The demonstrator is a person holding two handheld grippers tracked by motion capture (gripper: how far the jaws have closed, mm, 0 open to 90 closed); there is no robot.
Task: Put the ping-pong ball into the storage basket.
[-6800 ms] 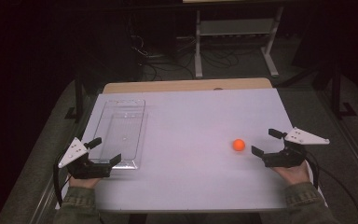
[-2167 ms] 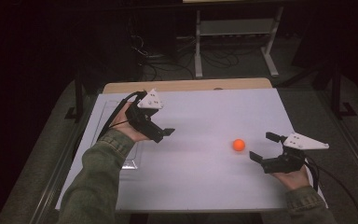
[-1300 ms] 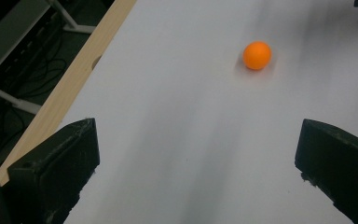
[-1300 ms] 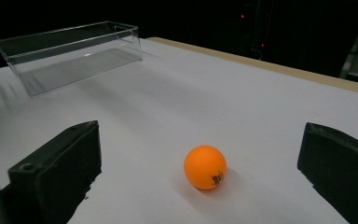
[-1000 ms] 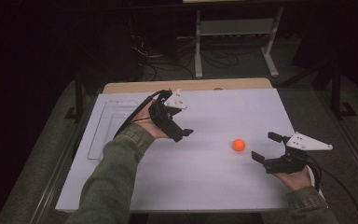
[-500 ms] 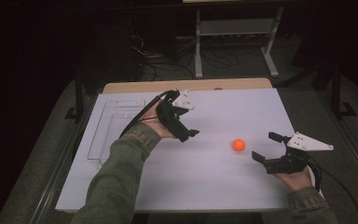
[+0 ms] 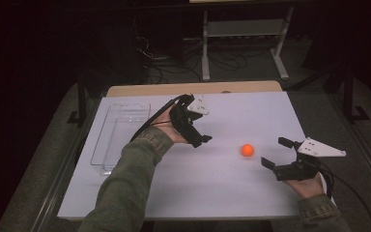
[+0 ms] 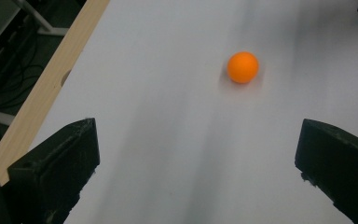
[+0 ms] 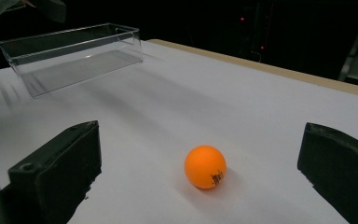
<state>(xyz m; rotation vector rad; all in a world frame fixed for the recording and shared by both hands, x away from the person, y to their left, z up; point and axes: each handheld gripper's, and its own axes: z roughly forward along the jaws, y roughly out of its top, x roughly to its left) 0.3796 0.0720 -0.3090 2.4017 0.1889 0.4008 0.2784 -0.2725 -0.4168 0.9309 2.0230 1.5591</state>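
From the high view, an orange ball (image 7: pixel 247 150) sits loose on the white tabletop (image 7: pixel 212 193), between the two claws. The left claw (image 7: pixel 196 137) is out over the middle of the tabletop, angled toward the ball, and the right claw (image 7: pixel 278 153) rests just beside the ball on the far side, jaws spread and holding nothing. A clear plastic tray (image 7: pixel 121 135) lies well apart at the left edge. With both claws so near one round ball, the likely trouble is a nudge: either jaw tip brushing it would send it rolling, perhaps off the open front edge.

In the left gripper view, the left claw is released, its two black jaws wide apart with bare tabletop between them. The ball (image 8: pixel 243 67) lies ahead and a little off the centre line toward the right-hand jaw. Closing from here would probably clip it with one jaw first and squirt it sideways. The wooden strip (image 8: pixel 42 88) of the tabletop's back edge is close on one side.

In the right gripper view, the right claw is also released and empty. The ball (image 9: pixel 205 166) sits between and just ahead of its jaws, small dark print on its side that I cannot read. The tray (image 9: pixel 70 53) stands far off across the tabletop. A carry that long gives a smooth ball, pinched lightly, plenty of chance to slip.
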